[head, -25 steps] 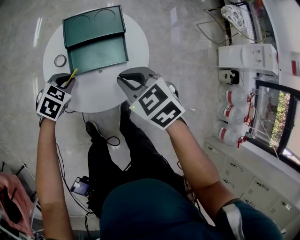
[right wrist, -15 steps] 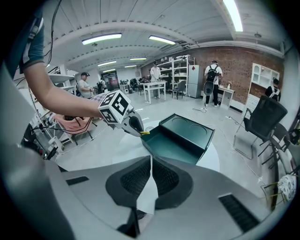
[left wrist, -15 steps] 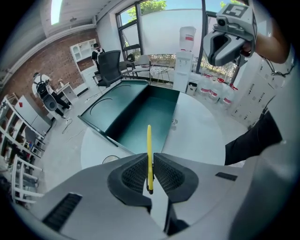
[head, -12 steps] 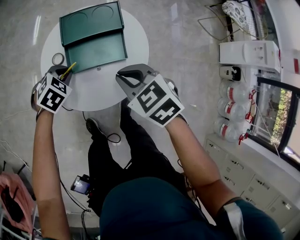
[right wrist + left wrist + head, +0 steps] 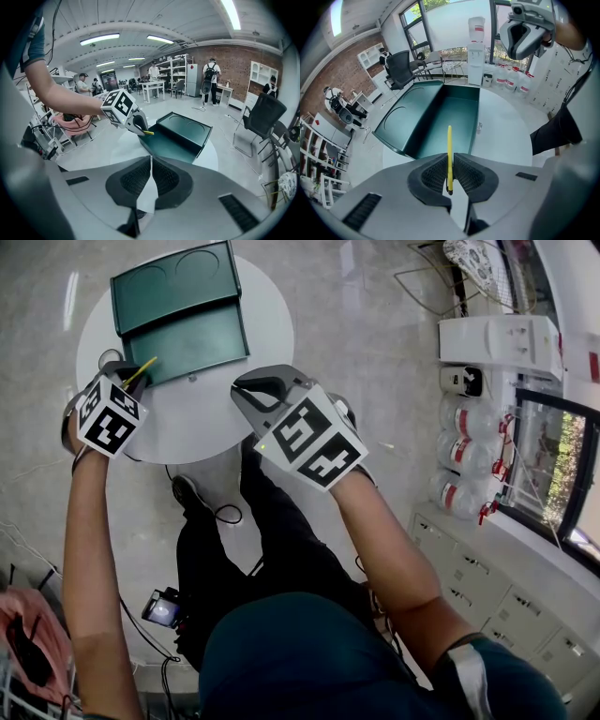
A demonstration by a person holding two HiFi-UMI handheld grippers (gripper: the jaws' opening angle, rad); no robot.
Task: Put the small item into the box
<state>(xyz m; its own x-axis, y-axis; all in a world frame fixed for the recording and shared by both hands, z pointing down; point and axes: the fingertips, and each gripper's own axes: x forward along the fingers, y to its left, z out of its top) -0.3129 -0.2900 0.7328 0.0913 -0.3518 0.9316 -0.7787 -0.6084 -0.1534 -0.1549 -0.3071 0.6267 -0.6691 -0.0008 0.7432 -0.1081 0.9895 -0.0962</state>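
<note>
At the top of the head view, a round white table on a pale glossy floor. On its far half, a dark green rectangular plastic box, with its lid thrown back flat behind the tray and two circular recesses pressed into that lid. Both bare forearms stretched forward from the body: the left nearly straight and out to the side, the right bent at the elbow and raised nearer the camera. Right gripper above the table's near edge, aimed toward the box, jaws pressed together with nothing between them. Left gripper at the box's near left corner, tilted toward the tray, clamped on a thin yellow stick. Stick pinched near its dark lower end, free tip pointing at the tray's near left corner.
</note>
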